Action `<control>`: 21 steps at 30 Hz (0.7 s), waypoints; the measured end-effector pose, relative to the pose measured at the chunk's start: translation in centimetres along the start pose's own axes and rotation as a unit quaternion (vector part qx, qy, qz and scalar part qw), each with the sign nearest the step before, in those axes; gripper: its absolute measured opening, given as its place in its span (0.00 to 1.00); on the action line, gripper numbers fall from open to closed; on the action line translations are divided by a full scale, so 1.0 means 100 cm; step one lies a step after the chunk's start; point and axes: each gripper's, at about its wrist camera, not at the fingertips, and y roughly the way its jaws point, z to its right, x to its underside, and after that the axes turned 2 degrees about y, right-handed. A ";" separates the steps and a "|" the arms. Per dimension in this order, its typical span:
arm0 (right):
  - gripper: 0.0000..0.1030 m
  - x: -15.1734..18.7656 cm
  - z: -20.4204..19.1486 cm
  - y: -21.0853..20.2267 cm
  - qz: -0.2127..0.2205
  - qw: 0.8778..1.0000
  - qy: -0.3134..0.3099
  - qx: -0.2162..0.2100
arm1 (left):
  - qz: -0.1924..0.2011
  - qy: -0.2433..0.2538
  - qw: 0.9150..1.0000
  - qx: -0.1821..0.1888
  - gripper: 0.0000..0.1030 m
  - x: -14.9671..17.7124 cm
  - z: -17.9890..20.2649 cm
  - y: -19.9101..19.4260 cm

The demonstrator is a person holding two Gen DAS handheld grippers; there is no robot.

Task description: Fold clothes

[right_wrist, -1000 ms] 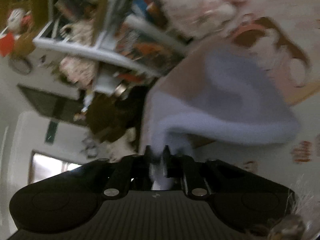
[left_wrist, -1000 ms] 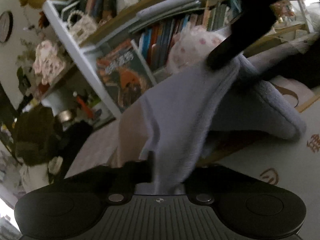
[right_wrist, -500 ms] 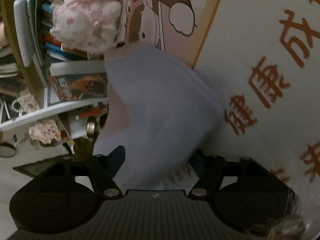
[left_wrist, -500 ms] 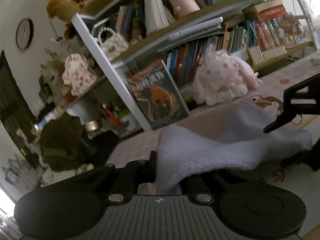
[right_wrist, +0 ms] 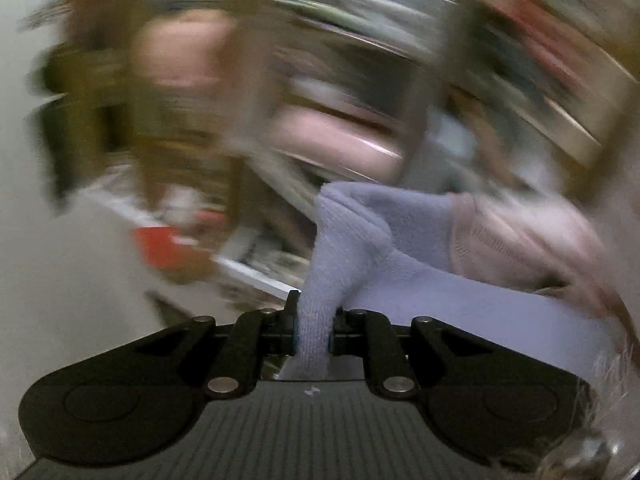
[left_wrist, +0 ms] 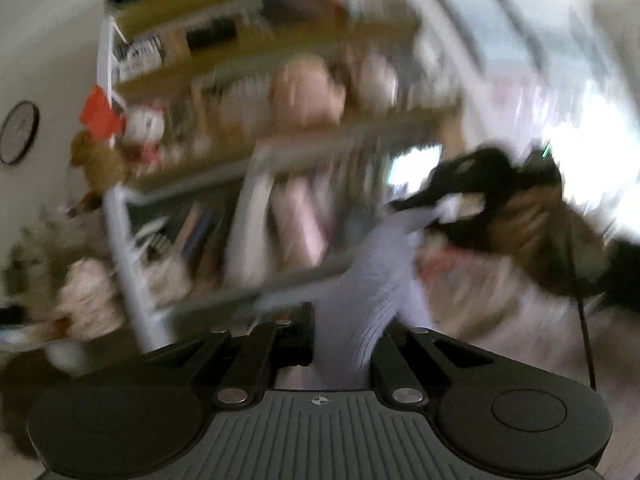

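while both views smeared with motion, clamped the left gripper (left_wrist: 344,336) on the ribbed end of a pale lilac sock (left_wrist: 380,272), close against the lens. pinched the right gripper (right_wrist: 314,332) shut on another bit of the same knit, with a pink patch (right_wrist: 512,240) showing just beyond. held the sock aloft between the two, off any surface, strung across to the right gripper (left_wrist: 452,204) and the hand (left_wrist: 532,224) behind it in the left view. judged mid-carry or mid-stretch, though could not tell from such blur whether the fold was being opened or closed. to do it well: kept both pinches firm near the edges, kept the knit lightly taut without stretching it, matched the two ends squarely, and slowed before laying it down so no twist stayed in. farther off, made out only a blurred bookshelf (left_wrist: 256,148) and a wall clock (left_wrist: 18,132).
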 end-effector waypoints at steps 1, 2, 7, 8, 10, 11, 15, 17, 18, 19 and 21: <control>0.11 -0.009 -0.022 0.005 0.002 0.999 -0.024 -0.027 | 0.023 -0.031 0.999 0.022 0.04 -0.009 -0.008 -0.005; 0.11 -0.015 -0.040 0.010 0.002 0.998 -0.045 -0.050 | 0.046 -0.063 0.996 0.044 0.04 -0.018 -0.016 -0.011; 0.11 -0.004 -0.065 0.056 -0.048 0.993 -0.094 -0.045 | 0.023 -0.186 0.977 0.101 0.04 0.003 -0.060 -0.012; 0.11 0.004 -0.060 0.068 -0.065 0.992 -0.102 -0.026 | -0.003 -0.195 0.976 0.095 0.04 0.016 -0.065 -0.007; 0.11 0.034 -0.026 0.091 -0.105 0.987 -0.118 0.042 | -0.071 -0.205 0.973 0.081 0.05 0.050 -0.074 0.004; 0.11 0.049 -0.009 0.103 -0.125 0.981 -0.125 0.076 | -0.119 -0.202 0.970 0.065 0.05 0.075 -0.077 0.013; 0.11 0.108 0.058 0.149 -0.204 0.944 -0.153 0.211 | -0.290 -0.182 0.939 0.013 0.09 0.165 -0.083 0.039; 0.11 0.138 0.092 0.173 -0.241 0.916 -0.166 0.276 | -0.339 -0.159 0.927 -0.007 0.12 0.191 -0.085 0.047; 0.11 0.151 0.106 0.183 -0.255 0.903 -0.172 0.299 | -0.354 -0.136 0.925 -0.017 0.12 0.198 -0.086 0.048; 0.11 0.160 0.112 0.191 -0.259 0.902 -0.177 0.298 | -0.367 -0.113 0.923 -0.025 0.13 0.205 -0.087 0.050; 0.11 0.176 0.122 0.205 -0.267 0.898 -0.188 0.295 | -0.373 -0.070 0.925 -0.029 0.23 0.206 -0.093 0.049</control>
